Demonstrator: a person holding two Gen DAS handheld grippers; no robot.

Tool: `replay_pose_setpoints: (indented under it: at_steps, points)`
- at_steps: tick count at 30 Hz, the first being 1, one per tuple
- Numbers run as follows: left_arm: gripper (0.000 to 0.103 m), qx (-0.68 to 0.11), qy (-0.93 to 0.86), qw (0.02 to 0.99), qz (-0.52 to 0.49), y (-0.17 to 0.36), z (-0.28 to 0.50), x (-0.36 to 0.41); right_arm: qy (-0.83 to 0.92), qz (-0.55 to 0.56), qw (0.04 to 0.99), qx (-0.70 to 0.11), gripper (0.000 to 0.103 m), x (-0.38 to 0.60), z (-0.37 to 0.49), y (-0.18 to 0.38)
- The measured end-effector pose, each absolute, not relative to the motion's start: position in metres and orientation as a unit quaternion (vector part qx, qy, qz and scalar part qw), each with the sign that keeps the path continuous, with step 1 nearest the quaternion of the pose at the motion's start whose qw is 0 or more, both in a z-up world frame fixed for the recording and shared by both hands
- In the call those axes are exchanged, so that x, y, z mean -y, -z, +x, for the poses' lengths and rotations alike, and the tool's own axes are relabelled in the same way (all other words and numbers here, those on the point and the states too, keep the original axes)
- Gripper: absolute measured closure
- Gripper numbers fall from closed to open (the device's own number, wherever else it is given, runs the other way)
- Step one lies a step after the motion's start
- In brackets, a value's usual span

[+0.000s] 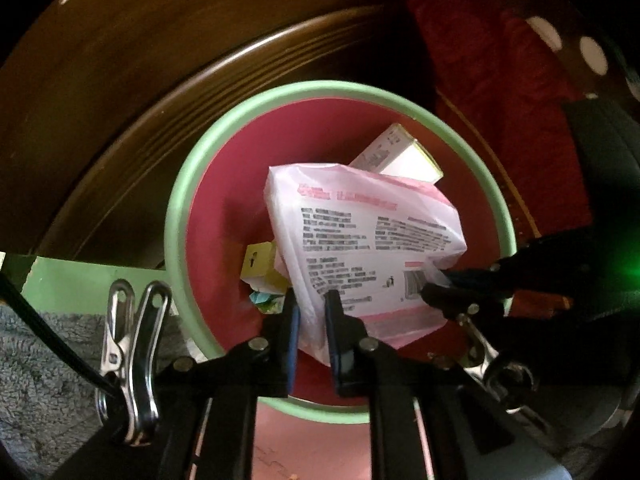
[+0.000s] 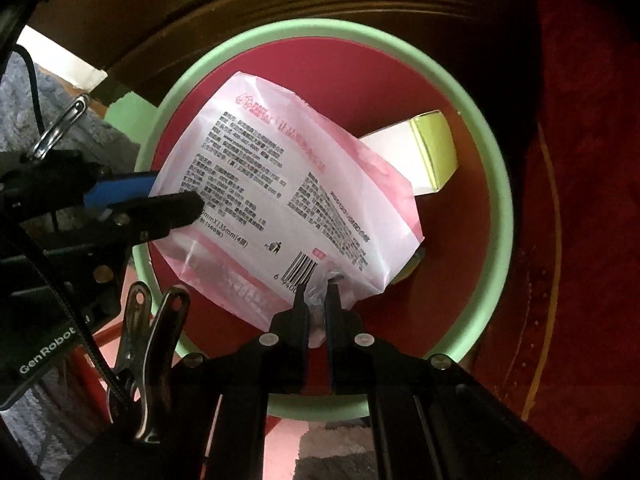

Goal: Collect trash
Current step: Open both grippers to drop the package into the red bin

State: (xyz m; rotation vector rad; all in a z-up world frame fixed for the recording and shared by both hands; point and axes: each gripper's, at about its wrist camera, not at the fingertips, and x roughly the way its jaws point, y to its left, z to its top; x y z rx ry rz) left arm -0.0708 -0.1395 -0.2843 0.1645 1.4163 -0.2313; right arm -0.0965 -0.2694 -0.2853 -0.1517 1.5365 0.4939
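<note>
A pink and white plastic package (image 1: 360, 236) (image 2: 288, 184) with printed text and a barcode hangs over the mouth of a round bin with a green rim (image 1: 176, 216) (image 2: 500, 200) and a red inside. My left gripper (image 1: 312, 300) (image 2: 176, 190) is shut on one edge of the package. My right gripper (image 2: 316, 290) (image 1: 434, 282) is shut on the crumpled corner by the barcode. Inside the bin lie a white and yellow-green box (image 1: 400, 152) (image 2: 432, 148), a small yellow box (image 1: 260, 264) and a crumpled teal wrapper (image 1: 266, 300), all partly hidden by the package.
A dark brown round wooden edge (image 1: 160, 120) curves close behind the bin. Red fabric (image 1: 500, 80) (image 2: 580, 160) lies to the right. Grey fluffy cloth (image 1: 40, 340) (image 2: 16, 100) is at the left. A metal clip (image 1: 132, 360) and a black cable hang beside my left gripper.
</note>
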Motion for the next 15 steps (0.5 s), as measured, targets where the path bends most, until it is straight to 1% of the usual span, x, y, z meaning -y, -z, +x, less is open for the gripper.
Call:
replay_pose_setpoints:
  at_steps: [2, 4, 6, 9, 11, 13, 15]
  points:
    - [0.09, -0.647, 0.101, 0.752, 0.081, 0.287, -0.069, 0.14, -0.22, -0.069, 0.688, -0.688, 0.096, 0.26, -0.089, 0.287]
    - [0.084, -0.649, 0.096, 0.75, 0.083, 0.293, -0.068, 0.145, -0.219, -0.064, 0.686, -0.691, 0.096, 0.258, -0.092, 0.287]
    - [0.081, -0.654, 0.091, 0.747, 0.078, 0.301, -0.065, 0.147, -0.219, -0.057, 0.681, -0.696, 0.094, 0.258, -0.089, 0.29]
    - [0.081, -0.658, 0.084, 0.745, 0.072, 0.303, -0.062, 0.142, -0.223, -0.046, 0.671, -0.706, 0.087, 0.264, -0.089, 0.299]
    - [0.077, -0.653, 0.08, 0.749, 0.071, 0.303, -0.061, 0.138, -0.219, -0.047, 0.668, -0.71, 0.075, 0.264, -0.088, 0.303]
    - [0.066, -0.651, 0.084, 0.751, 0.066, 0.297, -0.062, 0.13, -0.211, -0.049, 0.671, -0.709, 0.069, 0.263, -0.086, 0.305]
    - [0.061, -0.653, 0.088, 0.75, 0.058, 0.293, -0.061, 0.126, -0.21, -0.044, 0.667, -0.713, 0.064, 0.263, -0.085, 0.307]
